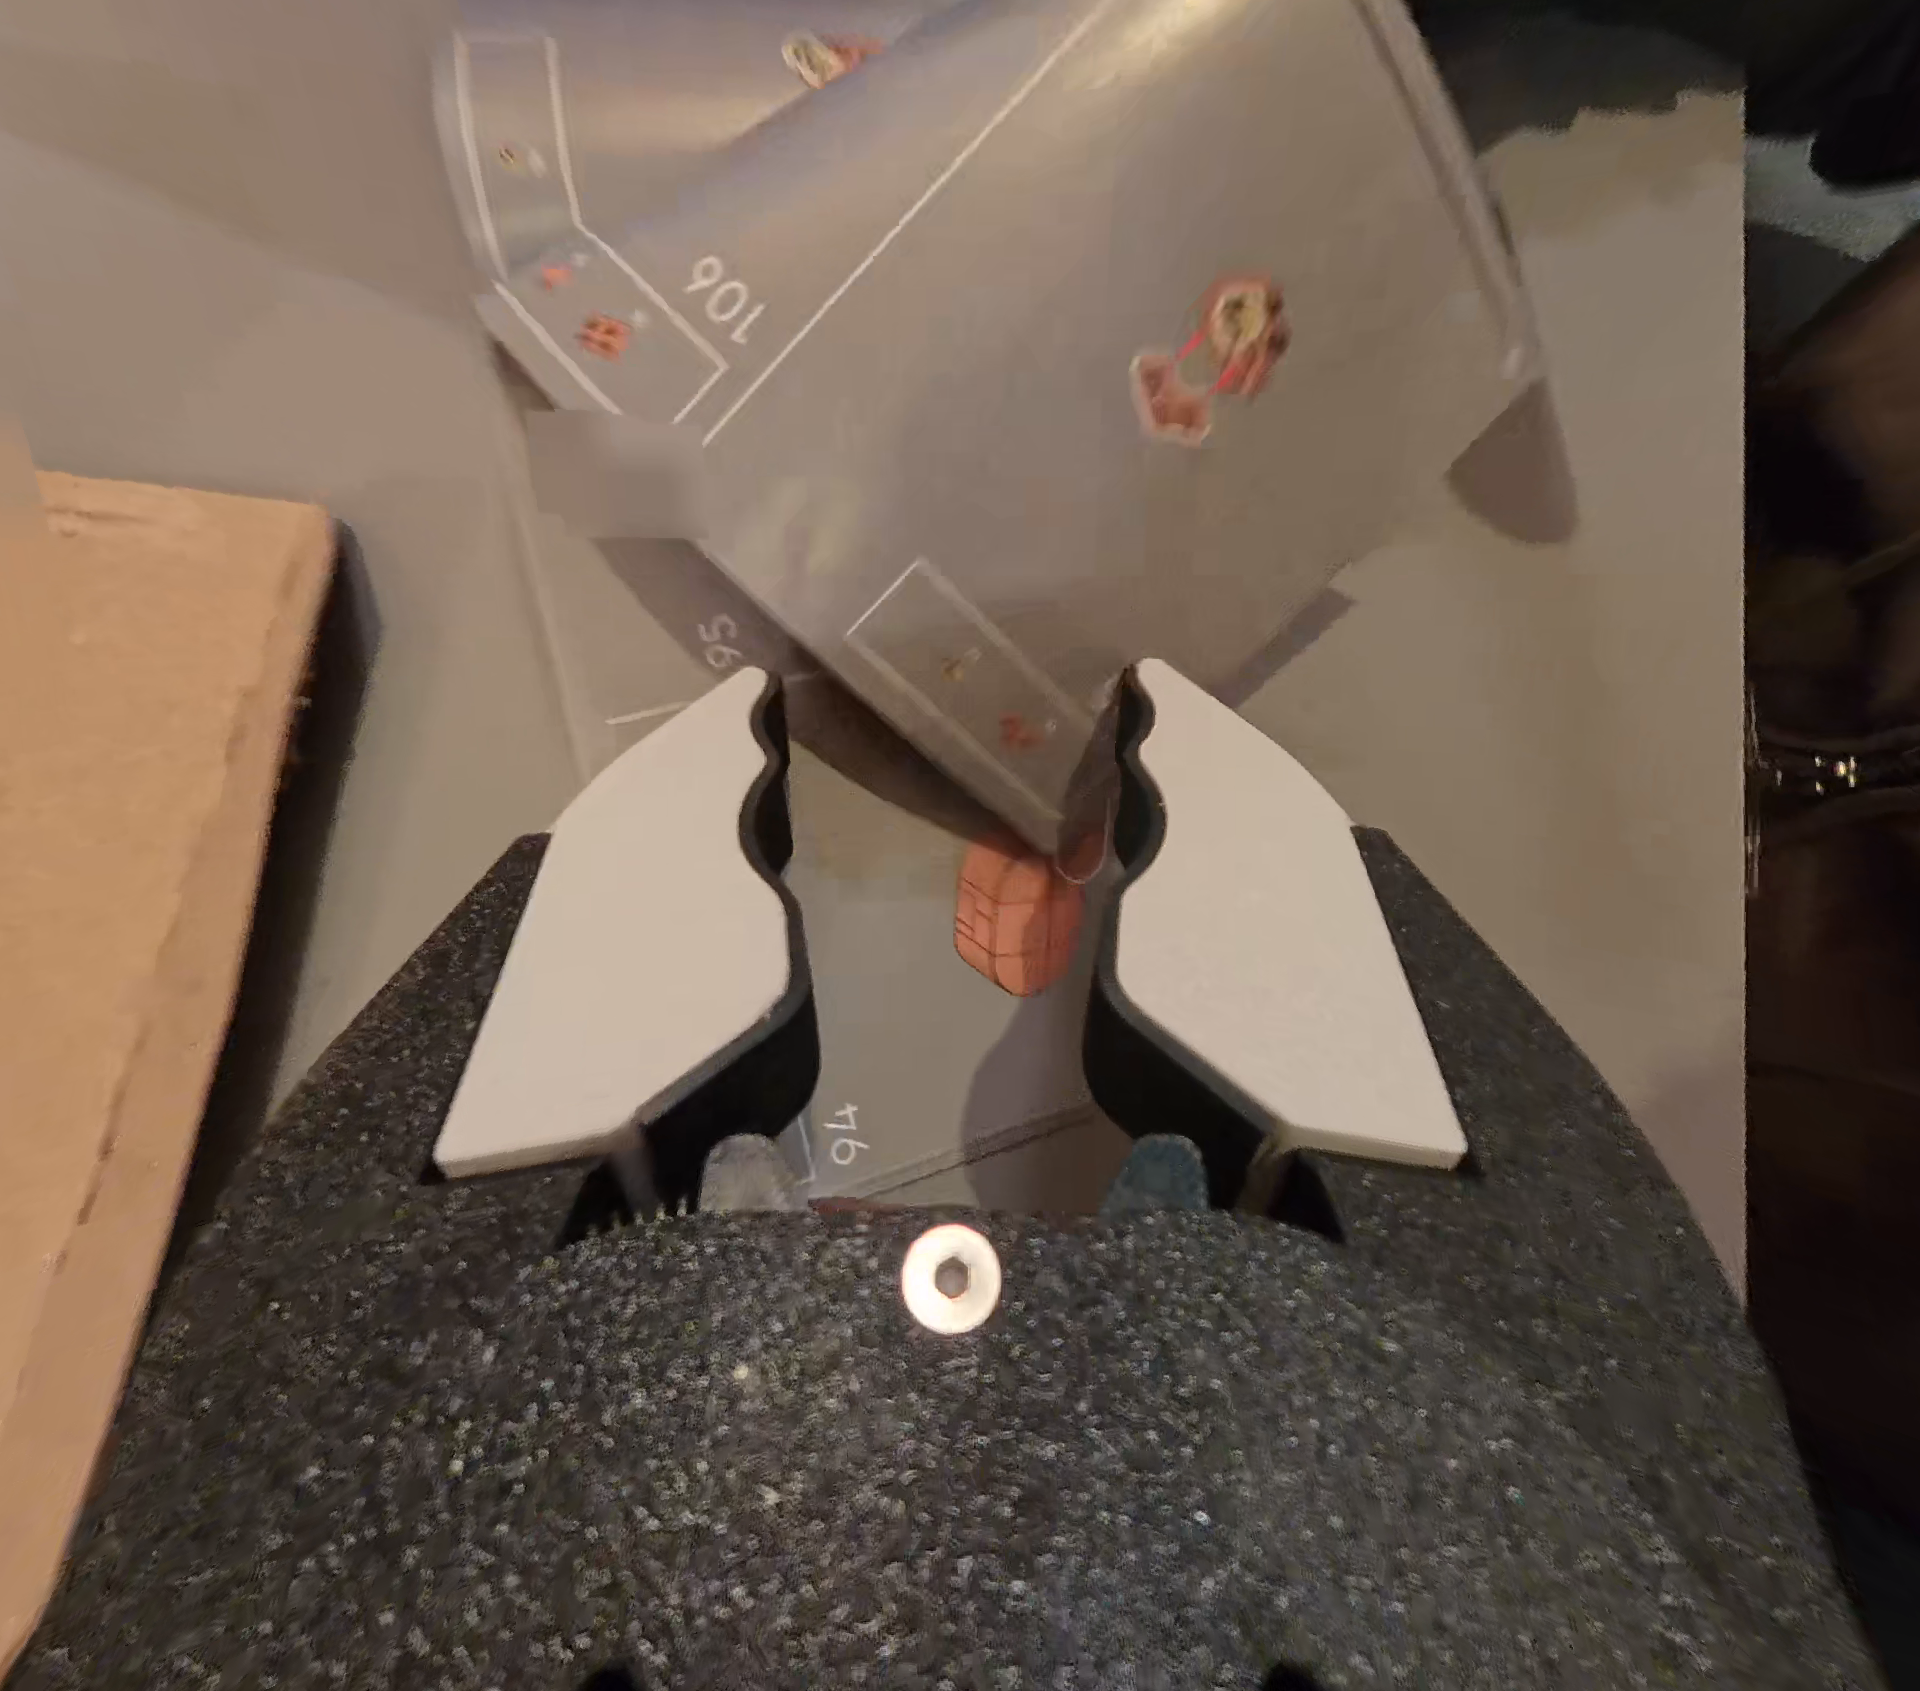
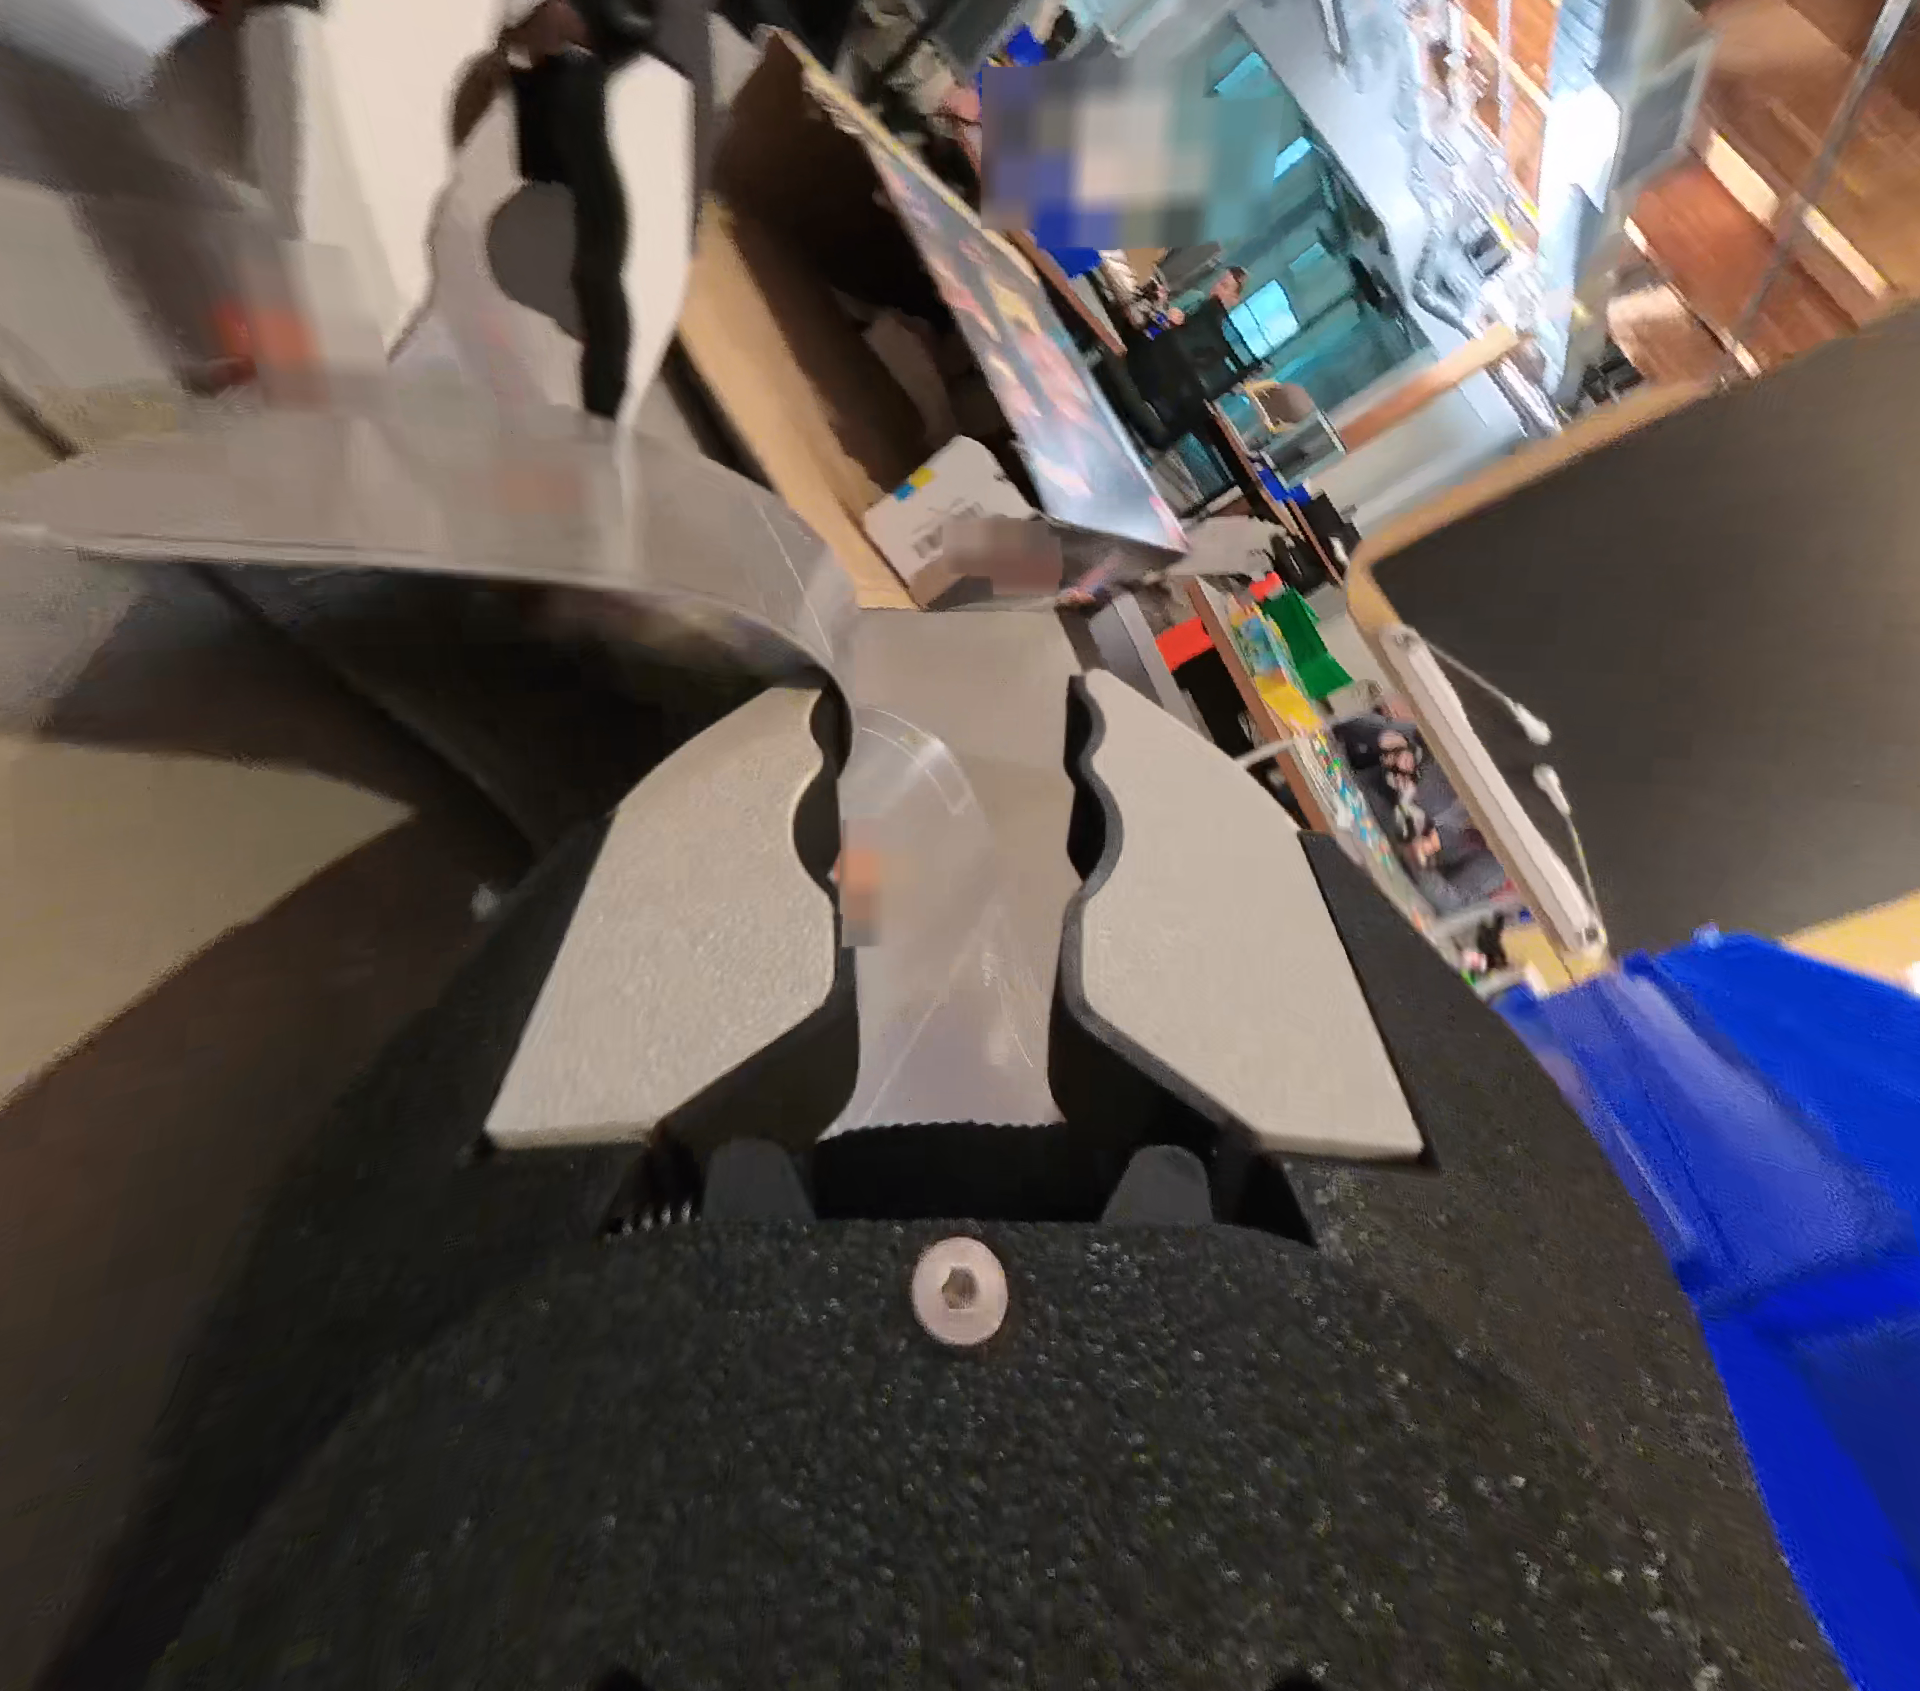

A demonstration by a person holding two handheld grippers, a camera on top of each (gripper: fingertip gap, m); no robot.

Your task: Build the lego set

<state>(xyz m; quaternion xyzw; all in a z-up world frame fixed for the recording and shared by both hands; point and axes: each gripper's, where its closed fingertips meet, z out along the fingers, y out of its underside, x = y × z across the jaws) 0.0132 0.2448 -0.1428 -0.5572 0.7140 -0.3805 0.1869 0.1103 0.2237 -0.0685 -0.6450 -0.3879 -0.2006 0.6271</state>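
The grey instruction booklet lies open under my left gripper [image 1: 951, 696]. One page [image 1: 1039, 311] is lifted and curled, and its lower corner touches the inner side of the right finger [image 1: 1132, 768]. The flat page [image 1: 894, 1018] below bears a printed red-brown brick figure. The left jaws stand wide apart and grip nothing. My right gripper [image 2: 956, 706] is open too, with the bent page [image 2: 914, 862] running through the gap along its left finger. The left gripper also shows at the upper left of the right wrist view [image 2: 520, 270], blurred.
A cardboard box [image 1: 135, 810] stands at the left of the booklet. A person in dark clothing [image 1: 1839, 706] is at the right. The right wrist view shows a blue bin [image 2: 1714, 1174], an open cardboard box [image 2: 790, 353] and a dark table with a wooden edge [image 2: 1714, 602]. About 12 centimeters separates my left fingertips from my right.
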